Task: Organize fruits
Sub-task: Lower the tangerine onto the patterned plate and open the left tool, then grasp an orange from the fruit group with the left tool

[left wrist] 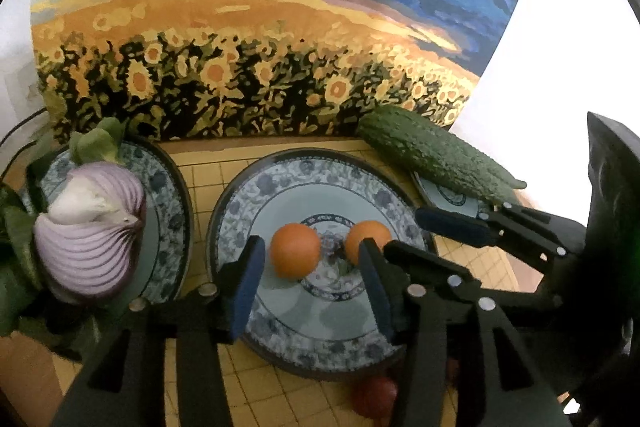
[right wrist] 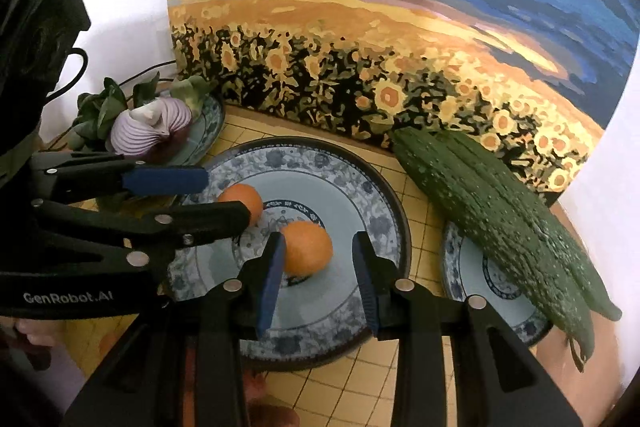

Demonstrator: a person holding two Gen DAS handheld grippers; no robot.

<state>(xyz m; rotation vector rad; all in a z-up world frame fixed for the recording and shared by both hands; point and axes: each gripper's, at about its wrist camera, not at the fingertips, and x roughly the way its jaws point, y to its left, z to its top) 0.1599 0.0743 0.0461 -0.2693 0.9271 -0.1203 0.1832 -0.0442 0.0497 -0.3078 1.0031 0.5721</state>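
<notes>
Two oranges lie on the big blue-patterned plate (left wrist: 320,167) (right wrist: 360,187) in the middle. The left orange (left wrist: 295,251) (right wrist: 240,201) sits between the fingers of my left gripper (left wrist: 310,287) (right wrist: 224,195), which is open, with a gap on both sides. The right orange (left wrist: 366,239) (right wrist: 308,247) rests between the fingers of my right gripper (right wrist: 320,279) (left wrist: 432,239). It is close to the left pad and clear of the right pad, so this gripper is open too. Both grippers point down at the plate, side by side.
A halved red onion (left wrist: 92,227) (right wrist: 150,127) and green leaves fill the left plate (left wrist: 168,187). A bumpy green gourd (left wrist: 432,151) (right wrist: 500,219) lies across a small plate (right wrist: 472,267) on the right. A sunflower painting (left wrist: 240,67) stands behind. A red fruit (left wrist: 374,395) lies on the yellow mat in front.
</notes>
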